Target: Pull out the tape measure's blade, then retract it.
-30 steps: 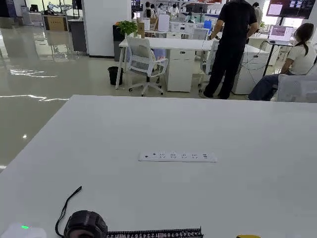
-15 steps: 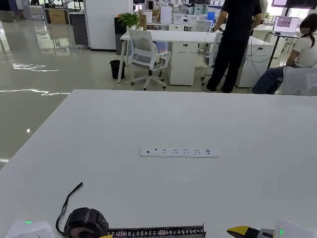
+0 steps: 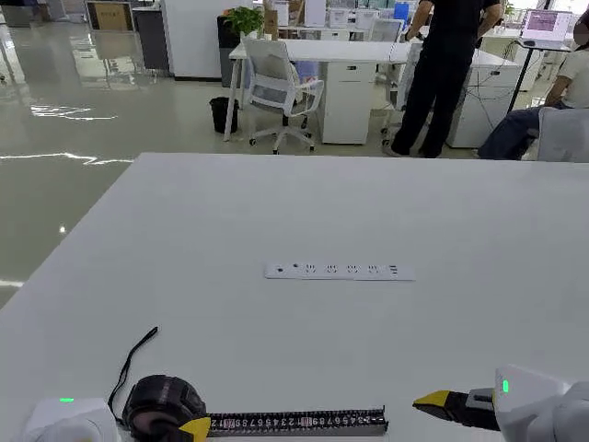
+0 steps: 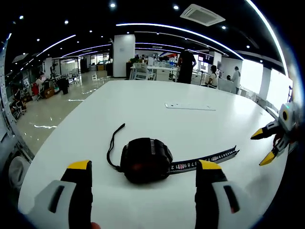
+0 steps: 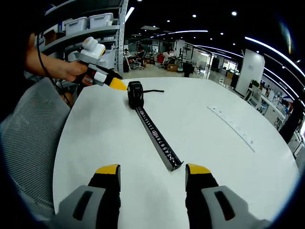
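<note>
A black tape measure (image 3: 162, 406) lies near the table's front edge, its wrist strap (image 3: 134, 361) trailing to the left. Its blade (image 3: 294, 423) lies pulled out flat to the right. My left gripper (image 4: 144, 167) is open, its jaws on either side of the case (image 4: 145, 160) and just short of it. My right gripper (image 5: 152, 170) is open too, and the blade's end hook (image 5: 174, 165) lies just ahead of the gap between its jaws. In the head view the left gripper (image 3: 189, 429) sits beside the case and the right gripper (image 3: 440, 405) is a little right of the blade's tip.
A flat white power strip (image 3: 337, 271) lies in the middle of the white table (image 3: 460, 212). Beyond the table's far edge are office desks, a white chair (image 3: 274, 92) and a standing person (image 3: 442, 69). A grey mesh chair (image 5: 28, 143) stands beside the table.
The head camera has tilted down. The right gripper has come into the head view at the bottom right, toward the blade's tip. The tape measure and its blade lie as before.
</note>
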